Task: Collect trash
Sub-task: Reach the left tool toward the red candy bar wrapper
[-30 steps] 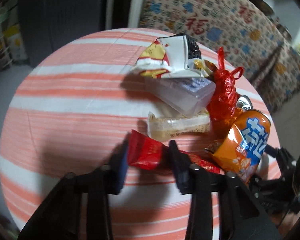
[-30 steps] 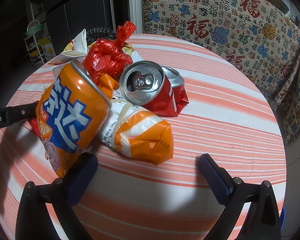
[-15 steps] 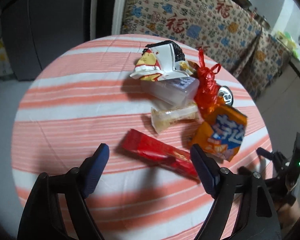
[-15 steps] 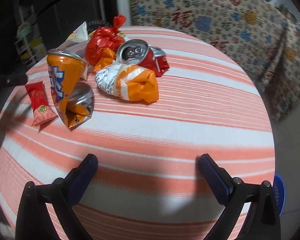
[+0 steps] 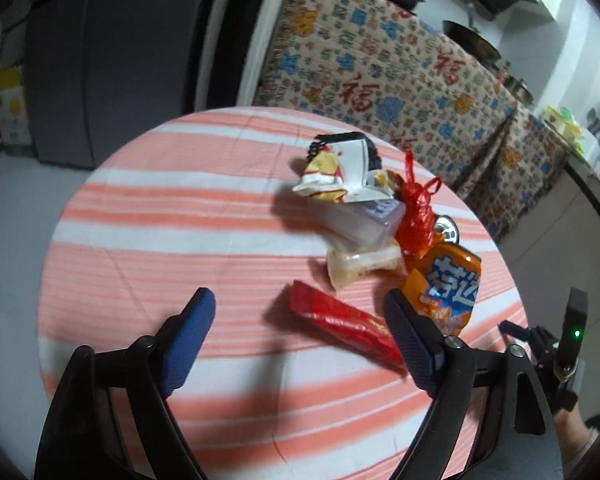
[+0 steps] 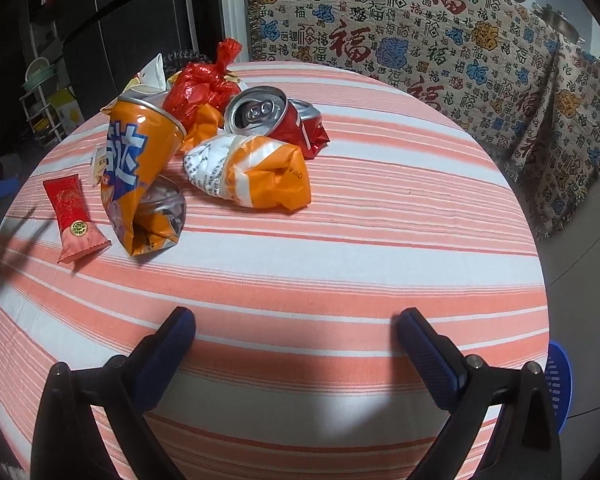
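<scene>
Now, L to R: left gripper (image 5: 300, 320) jaws opening, wide, nothing pinched; red snack wrapper (image 5: 342, 322) lies flat on striped tablecloth (image 5: 160, 240) betw. them. Crushed orange can (image 6: 140, 168), orange-white wrapper (image 6: 256, 172), red can (image 6: 280, 120) piled beyond. Right gripper (image 6: 296, 332) wide, empty.

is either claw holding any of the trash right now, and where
Nothing is held. The left claw is opening above the red wrapper; the right claw is open over bare tablecloth.
</scene>
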The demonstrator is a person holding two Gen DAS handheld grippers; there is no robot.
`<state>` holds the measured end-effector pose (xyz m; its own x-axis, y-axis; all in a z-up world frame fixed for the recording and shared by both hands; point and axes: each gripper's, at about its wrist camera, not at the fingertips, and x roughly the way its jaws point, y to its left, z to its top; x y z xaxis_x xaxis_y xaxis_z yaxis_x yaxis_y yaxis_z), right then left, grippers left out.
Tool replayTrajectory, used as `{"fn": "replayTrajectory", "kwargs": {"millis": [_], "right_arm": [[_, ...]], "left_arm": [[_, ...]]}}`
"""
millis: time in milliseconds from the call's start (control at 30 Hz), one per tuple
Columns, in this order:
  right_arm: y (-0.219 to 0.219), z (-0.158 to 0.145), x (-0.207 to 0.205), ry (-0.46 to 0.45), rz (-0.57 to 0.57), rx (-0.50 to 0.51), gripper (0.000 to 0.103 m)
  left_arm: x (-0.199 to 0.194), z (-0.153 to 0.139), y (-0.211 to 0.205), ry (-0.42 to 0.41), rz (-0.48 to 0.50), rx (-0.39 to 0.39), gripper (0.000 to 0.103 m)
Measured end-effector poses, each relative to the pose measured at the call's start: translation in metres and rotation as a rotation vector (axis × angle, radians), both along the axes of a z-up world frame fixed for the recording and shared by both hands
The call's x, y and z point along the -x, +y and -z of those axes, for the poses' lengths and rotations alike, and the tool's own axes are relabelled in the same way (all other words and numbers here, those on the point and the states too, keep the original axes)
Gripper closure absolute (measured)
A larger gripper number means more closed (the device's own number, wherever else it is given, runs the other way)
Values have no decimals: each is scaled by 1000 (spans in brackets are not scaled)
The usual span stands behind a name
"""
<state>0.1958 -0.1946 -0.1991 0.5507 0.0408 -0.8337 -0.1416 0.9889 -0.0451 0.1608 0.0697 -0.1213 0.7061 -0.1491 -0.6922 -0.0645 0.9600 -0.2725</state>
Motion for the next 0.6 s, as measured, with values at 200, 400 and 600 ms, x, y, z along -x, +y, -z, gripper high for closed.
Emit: {"fn": "replayTrajectory", "kwargs": {"millis": [200,400,600], "right_arm": [[-1,0,-3,1,1,-1,0],[-3,-1,-1,0,10,-8,0],[-30,-36,-25,-49,-42,-160,0]], "left_arm": [[-35,21,-26,125,-157,-21,10],[-33,51,-62,210,-187,-180,9],[-18,32,-29,198,-101,-337,10]]}}
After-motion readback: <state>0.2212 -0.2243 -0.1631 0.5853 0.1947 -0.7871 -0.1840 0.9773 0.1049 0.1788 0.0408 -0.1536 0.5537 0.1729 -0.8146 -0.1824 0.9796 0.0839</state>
